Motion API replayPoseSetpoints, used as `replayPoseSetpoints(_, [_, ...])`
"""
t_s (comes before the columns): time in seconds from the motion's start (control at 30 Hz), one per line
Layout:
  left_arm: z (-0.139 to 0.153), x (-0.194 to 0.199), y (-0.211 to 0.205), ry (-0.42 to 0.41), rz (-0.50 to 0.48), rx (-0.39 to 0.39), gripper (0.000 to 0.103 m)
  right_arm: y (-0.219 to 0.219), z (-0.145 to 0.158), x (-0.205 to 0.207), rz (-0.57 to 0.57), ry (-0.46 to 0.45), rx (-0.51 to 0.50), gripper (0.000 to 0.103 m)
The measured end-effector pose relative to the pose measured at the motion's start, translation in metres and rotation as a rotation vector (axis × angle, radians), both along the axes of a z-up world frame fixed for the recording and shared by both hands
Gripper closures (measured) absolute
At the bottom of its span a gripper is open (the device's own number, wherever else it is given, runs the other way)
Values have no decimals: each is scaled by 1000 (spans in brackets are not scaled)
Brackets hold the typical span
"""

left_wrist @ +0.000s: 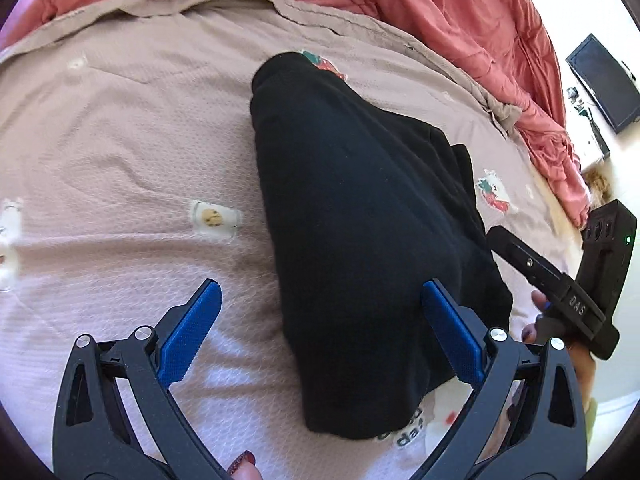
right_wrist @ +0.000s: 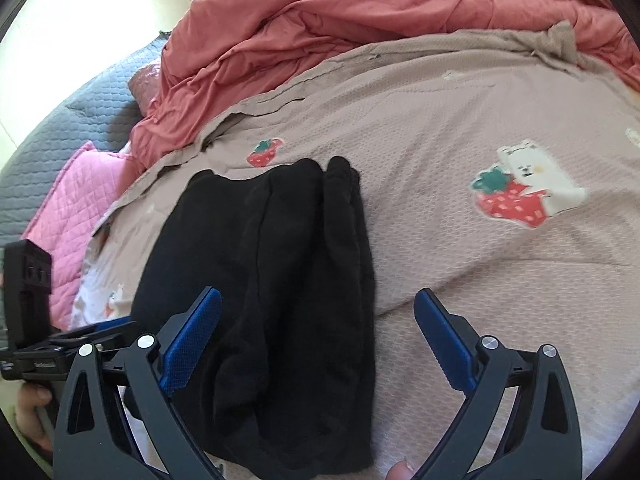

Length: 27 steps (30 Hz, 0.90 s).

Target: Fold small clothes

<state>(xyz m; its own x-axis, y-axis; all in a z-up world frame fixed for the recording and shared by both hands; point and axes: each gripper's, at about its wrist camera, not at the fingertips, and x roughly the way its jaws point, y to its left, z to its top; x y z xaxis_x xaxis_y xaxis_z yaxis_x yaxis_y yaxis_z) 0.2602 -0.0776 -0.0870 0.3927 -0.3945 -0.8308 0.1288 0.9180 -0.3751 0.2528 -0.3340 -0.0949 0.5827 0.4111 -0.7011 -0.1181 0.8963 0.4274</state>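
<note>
Garment (right_wrist: 280, 280): black, lying lengthwise on bedspread (right_wrist: 480, 260). I am lowering left gripper (left_wrist: 320, 328) and right gripper (right_wrist: 318, 332), both spread, empty, aiming at near corners together.

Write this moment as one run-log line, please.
step: fold small clothes | black garment: folded, flat on strawberry-print blanket | left tongs: open, empty | right tongs: open, empty

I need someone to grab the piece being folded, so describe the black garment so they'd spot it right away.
Look at the bed with the beige blanket dotted with strawberry patches, below the bunched coral duvet. In its middle lies the black garment, folded into a long strip. It is the only dark, plain cloth there.
</note>
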Motion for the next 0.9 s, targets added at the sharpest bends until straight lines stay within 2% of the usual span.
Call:
replayPoseSetpoints(0.1, [-5, 6, -6, 6, -15, 1, 9, 3, -4, 5, 15, 11, 6, 7])
replayPoseSetpoints(0.2, [-9, 10, -11, 8, -27, 22, 9, 4, -9, 12, 19, 30, 8, 17])
replayPoseSetpoints(0.33, [-15, 15, -11, 22, -39, -1, 13, 3, -17, 23, 32, 58, 34, 18])
replayPoseSetpoints(0.57, [-20, 20, -16, 27, -76, -65, 32, 12, -32, 37, 82, 83, 96, 18])
replayPoseSetpoints(0.67, [-21, 22, -18, 24, -80, -70, 31, 17, -33, 38, 98, 76, 82, 18])
replayPoseSetpoints(0.77, [-24, 24, -17, 30, -69, -83, 25, 18, -34, 37, 98, 68, 80, 19])
replayPoseSetpoints(0.83, [-24, 25, -17, 26, -65, -87, 25, 21, -32, 36, 116, 56, 88, 31])
replayPoseSetpoints(0.9, [-23, 27, -19, 23, -68, -85, 26, 23, -31, 37, 123, 50, 84, 35])
